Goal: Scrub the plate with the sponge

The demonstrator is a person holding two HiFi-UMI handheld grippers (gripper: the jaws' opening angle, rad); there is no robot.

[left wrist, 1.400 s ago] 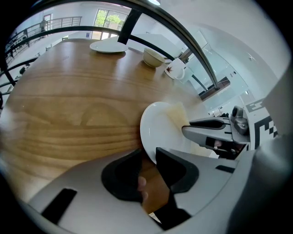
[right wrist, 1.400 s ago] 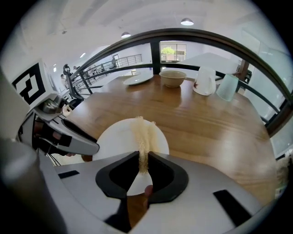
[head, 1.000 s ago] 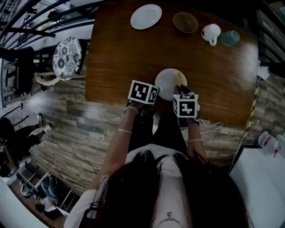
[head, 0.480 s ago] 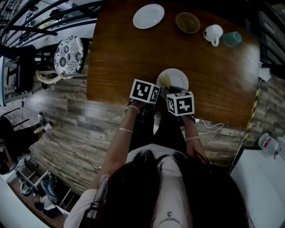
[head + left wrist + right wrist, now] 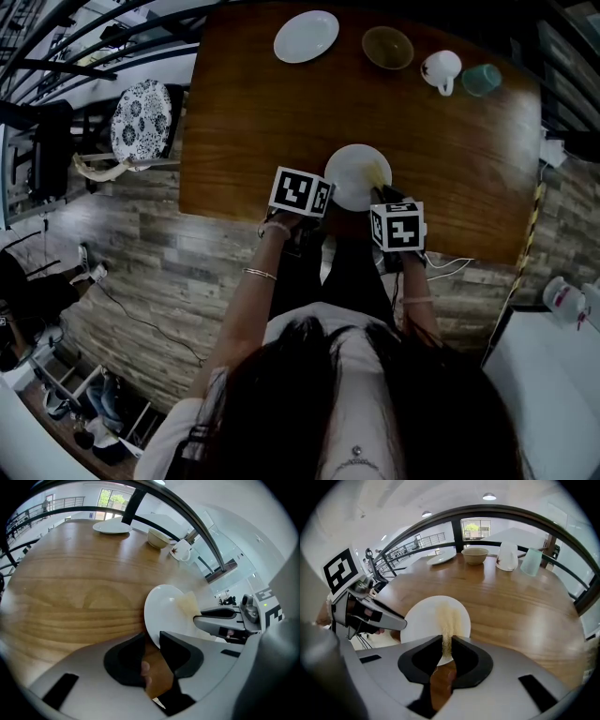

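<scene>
The right gripper [image 5: 446,645] is pinching the sponge [image 5: 448,616]. Its jaws are standing narrowly apart, with the thin sponge pressed between them. The sponge, pale yellow and seen edge-on, is reaching forward from the jaws. It is lying against the face of the plate [image 5: 419,620], over the plate's right half as the person faces it.

The left gripper [image 5: 152,641] is clamping the plate's near rim, its jaws drawn close with only the rim between them. Whether the plate is lying flat or being tipped up cannot be told.

The two grippers are sitting close beside each other, both pointing steeply down. The left one is at the plate's near-left edge and the right one at its near-right edge.

The plate is sitting near the front edge of the table [image 5: 253,122], just ahead of the person. Along the far side of the table, well apart from the plate, four items are standing in a row from left to right: a second plate [image 5: 307,36], a bowl [image 5: 388,47], a white mug [image 5: 442,69] and a teal cup [image 5: 482,80].

A chair [image 5: 141,117] with a patterned seat is standing at the table's left end on the plank floor [image 5: 159,253].
</scene>
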